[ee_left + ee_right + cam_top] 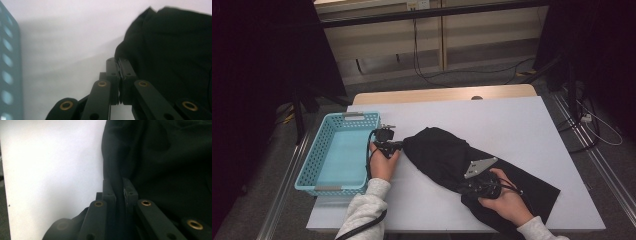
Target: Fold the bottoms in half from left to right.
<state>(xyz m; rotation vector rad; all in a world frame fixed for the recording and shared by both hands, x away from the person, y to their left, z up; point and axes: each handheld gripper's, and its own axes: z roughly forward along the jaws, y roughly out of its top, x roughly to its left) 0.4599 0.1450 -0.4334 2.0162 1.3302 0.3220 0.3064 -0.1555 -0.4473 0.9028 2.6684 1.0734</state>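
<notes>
On the white table [512, 125] there is one black cloth [447, 155], one turquoise basket [319, 155] and two grippers, one in each hand of the person.

The basket stands at the left side of the table and the cloth lies from the middle toward the near right corner. The near end of the cloth is partly covered by the right hand and runs out toward the near table edge. Its folds are hard to read because the fabric is very dark.

The left gripper [119, 65] is just at the left edge of the cloth, between basket and cloth. Its jaws are pressed together, and whether a bit of fabric is caught between them I cannot tell. The right gripper [120, 186] lies on the near part of the cloth, and its jaws are narrow, pinching a fold of the black cloth.
</notes>
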